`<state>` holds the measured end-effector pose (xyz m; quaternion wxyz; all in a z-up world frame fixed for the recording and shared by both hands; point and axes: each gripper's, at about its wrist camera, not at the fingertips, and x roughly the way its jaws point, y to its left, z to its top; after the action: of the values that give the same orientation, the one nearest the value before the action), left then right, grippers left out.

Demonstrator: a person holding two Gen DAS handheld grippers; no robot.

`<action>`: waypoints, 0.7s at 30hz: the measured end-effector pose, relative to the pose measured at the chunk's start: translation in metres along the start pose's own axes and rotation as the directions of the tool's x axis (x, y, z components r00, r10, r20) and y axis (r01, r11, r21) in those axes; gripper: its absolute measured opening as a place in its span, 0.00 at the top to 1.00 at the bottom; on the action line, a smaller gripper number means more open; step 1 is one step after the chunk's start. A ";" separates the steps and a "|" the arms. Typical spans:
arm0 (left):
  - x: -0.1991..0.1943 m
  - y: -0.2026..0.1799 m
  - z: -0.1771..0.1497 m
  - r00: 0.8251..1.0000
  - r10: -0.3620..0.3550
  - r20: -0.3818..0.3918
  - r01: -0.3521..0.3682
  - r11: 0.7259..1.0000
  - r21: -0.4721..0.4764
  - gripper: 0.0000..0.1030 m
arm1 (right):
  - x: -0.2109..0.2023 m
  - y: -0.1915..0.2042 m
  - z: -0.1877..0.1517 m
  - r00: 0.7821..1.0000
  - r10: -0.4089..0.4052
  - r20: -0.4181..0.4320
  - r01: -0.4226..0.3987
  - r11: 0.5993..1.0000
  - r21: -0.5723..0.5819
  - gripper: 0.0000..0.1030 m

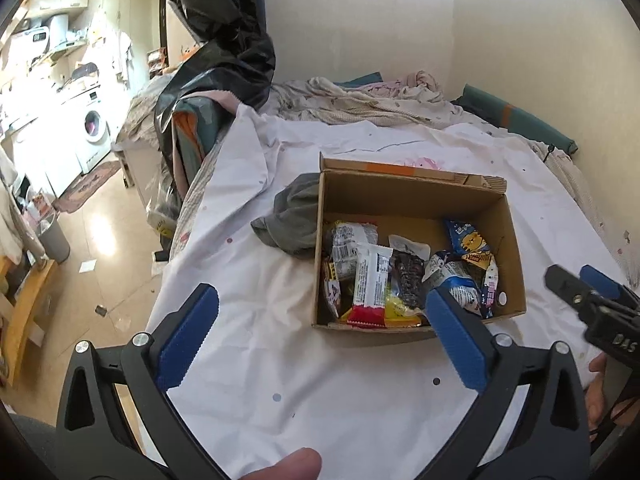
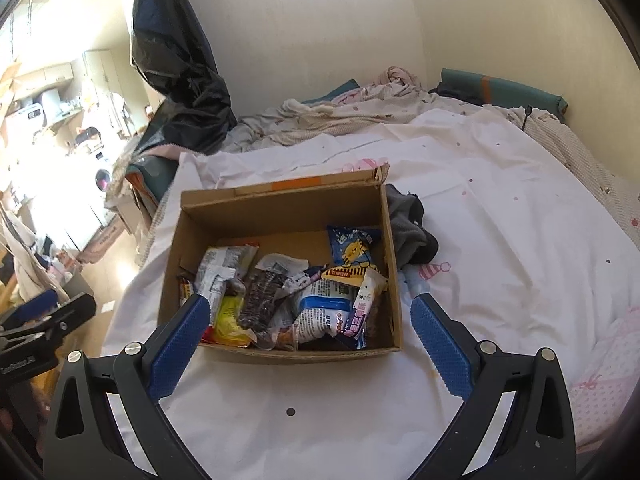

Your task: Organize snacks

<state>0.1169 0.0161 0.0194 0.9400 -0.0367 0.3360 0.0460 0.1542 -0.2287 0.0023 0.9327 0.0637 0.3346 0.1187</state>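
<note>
An open cardboard box (image 1: 416, 196) stands on a white bedsheet and also shows in the right wrist view (image 2: 280, 216). It holds several snack packets: a white and red bar (image 1: 370, 288), a dark chocolate packet (image 2: 260, 296), a blue cat packet (image 2: 352, 250) and a white and blue bag (image 2: 324, 312). My left gripper (image 1: 320, 300) is open and empty, held above the sheet just in front of the box. My right gripper (image 2: 310, 312) is open and empty, straddling the box's near wall; it also shows at the right edge of the left wrist view (image 1: 580, 284).
A grey cloth (image 1: 292, 216) lies against the box's side. Crumpled bedding (image 2: 360, 108) and a teal pillow (image 2: 504, 88) lie at the far end of the bed. A black plastic bag (image 1: 224, 40) hangs at the bed's left. The kitchen floor (image 1: 104, 232) lies to the left.
</note>
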 end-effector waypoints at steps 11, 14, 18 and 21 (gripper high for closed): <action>0.017 0.002 -0.003 0.999 -0.023 -0.047 0.021 0.999 -0.040 0.01 | 0.011 0.006 -0.003 1.000 -0.009 -0.021 0.009 1.000 -0.013 0.00; 0.016 0.001 -0.003 0.999 -0.021 -0.042 0.020 0.999 -0.034 0.01 | 0.012 0.006 -0.004 1.000 -0.009 -0.029 0.009 1.000 -0.011 0.00; 0.016 0.000 -0.004 0.999 -0.023 -0.043 0.022 0.999 -0.029 0.01 | 0.013 0.006 -0.004 0.999 -0.006 -0.032 0.006 1.000 -0.008 0.00; 0.018 -0.001 -0.004 0.999 -0.017 -0.046 0.016 1.000 -0.024 0.01 | 0.013 0.007 -0.005 0.999 -0.003 -0.035 0.002 1.000 -0.011 0.00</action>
<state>0.1282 0.0157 0.0052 0.9318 -0.0518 0.3569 0.0413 0.1595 -0.2187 -0.0075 0.9271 0.0559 0.3505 0.1205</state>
